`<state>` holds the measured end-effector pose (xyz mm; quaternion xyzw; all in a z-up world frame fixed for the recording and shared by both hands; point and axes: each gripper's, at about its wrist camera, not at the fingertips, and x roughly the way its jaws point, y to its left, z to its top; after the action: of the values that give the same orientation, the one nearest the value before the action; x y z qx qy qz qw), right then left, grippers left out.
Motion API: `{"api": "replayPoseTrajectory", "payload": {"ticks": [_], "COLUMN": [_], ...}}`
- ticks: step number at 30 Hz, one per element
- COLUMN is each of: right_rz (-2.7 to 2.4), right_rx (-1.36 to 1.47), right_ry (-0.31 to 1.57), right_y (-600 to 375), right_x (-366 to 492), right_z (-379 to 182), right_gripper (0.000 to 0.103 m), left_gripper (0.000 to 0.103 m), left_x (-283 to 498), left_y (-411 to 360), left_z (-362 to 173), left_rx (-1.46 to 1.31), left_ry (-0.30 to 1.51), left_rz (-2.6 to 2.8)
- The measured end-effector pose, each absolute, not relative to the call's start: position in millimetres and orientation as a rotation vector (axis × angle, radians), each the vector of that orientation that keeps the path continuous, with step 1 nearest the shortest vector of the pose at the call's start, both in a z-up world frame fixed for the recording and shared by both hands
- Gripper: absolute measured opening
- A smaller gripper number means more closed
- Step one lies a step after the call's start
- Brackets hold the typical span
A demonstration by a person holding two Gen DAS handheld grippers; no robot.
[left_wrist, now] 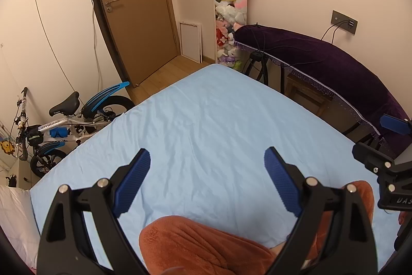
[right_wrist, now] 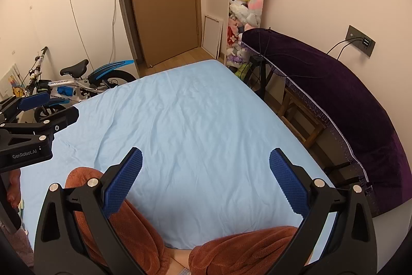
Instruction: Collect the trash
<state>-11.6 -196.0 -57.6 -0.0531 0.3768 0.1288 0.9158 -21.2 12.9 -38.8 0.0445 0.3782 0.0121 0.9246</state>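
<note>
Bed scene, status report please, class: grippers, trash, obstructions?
Left gripper open, empty. Right gripper open, empty. No trash visible on the blue bed sheet. Only rust-coloured fleece legs below the grippers.

Bicycle (left_wrist: 64, 120) front cut by left edge; purple cover (right_wrist: 334, 94) hides what's beneath.

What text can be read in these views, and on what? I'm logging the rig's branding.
"GenRobot.AI": on the left gripper body, right wrist view.
"DAS", cut off at the frame edge: on the right gripper body, left wrist view.
Lettering on the bike frame: too blurred to read.
</note>
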Motion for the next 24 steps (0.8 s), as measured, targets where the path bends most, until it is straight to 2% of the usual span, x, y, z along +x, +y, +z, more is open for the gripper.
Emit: {"api": "replayPoseTrajectory", "payload": {"ticks": [24], "right_rz": [0.281], "right_rx": [-0.122], "right_ry": [0.769], "right_y": [-193.1], "right_x": [-12.9], "right_z": [-59.1], "right_gripper": [0.096], "left_gripper": [0.090], "left_x": [-24.0], "left_y": [12.8], "left_z": [-41.6], "left_rx": [0.049], "left_ry": [0.792], "left_rz": [0.000]}}
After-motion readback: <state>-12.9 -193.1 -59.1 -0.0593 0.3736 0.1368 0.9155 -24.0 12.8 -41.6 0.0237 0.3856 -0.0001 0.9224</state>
